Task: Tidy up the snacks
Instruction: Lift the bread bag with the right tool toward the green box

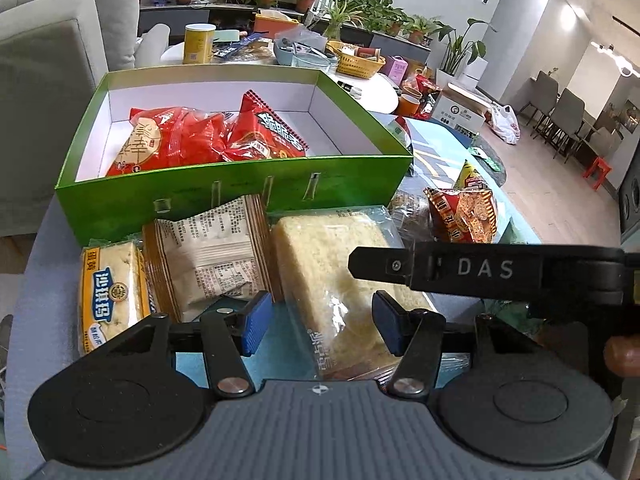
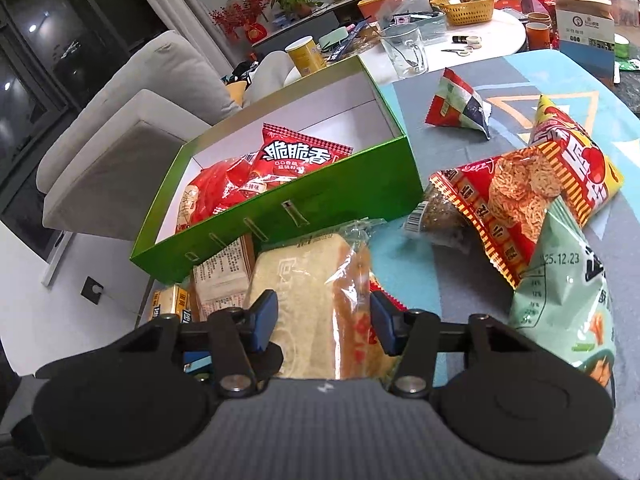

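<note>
Both grippers spread open over bread pack, nothing gripped.
Left gripper, right gripper; pack is laid just beside green box.

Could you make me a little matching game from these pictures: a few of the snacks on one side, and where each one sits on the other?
Things:
1. red snack bags
2. wrapped sponge cake
3. yellow cake packet
4. pale green bag

Places:
A. between the right gripper's open jaws
B. inside the green box
C. right edge of the right wrist view
D. leftmost in the row before the box

Pairs: 1-B, 2-A, 3-D, 4-C
</note>
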### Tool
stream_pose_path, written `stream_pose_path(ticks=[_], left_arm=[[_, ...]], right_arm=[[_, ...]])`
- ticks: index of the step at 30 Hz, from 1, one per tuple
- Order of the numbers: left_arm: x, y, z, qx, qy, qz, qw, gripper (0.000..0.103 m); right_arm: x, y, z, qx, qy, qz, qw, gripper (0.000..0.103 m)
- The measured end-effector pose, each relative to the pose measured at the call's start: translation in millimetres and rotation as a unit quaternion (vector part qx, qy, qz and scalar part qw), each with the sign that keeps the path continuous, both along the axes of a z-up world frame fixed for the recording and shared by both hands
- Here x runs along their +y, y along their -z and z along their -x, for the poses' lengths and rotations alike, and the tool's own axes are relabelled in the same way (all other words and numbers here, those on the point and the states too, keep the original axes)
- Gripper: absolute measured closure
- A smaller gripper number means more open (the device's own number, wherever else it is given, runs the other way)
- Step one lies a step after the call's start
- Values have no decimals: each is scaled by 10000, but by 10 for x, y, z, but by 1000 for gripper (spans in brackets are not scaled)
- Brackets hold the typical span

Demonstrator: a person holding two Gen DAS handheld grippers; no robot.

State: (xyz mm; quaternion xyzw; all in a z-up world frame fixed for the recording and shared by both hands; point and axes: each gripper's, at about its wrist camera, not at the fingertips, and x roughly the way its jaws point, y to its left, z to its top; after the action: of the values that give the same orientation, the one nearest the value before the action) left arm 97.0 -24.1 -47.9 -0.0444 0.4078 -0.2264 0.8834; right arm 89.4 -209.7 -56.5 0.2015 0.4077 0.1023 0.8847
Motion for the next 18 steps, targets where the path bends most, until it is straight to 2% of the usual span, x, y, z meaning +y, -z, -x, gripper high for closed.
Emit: stream_pose_path(ticks=[5, 9, 18], left_arm=[[-59, 21, -24, 33, 250, 221, 9994, 55], [-130, -25, 39, -177, 378, 104, 9991, 55], [-122, -209, 147, -503, 354, 134, 9980, 56]], right_arm=[[12, 6, -8, -9, -56, -16, 10000, 74], [37, -34, 13, -66, -65, 62, 9999, 76], [22, -211, 101, -304, -34, -3, 9995, 76]])
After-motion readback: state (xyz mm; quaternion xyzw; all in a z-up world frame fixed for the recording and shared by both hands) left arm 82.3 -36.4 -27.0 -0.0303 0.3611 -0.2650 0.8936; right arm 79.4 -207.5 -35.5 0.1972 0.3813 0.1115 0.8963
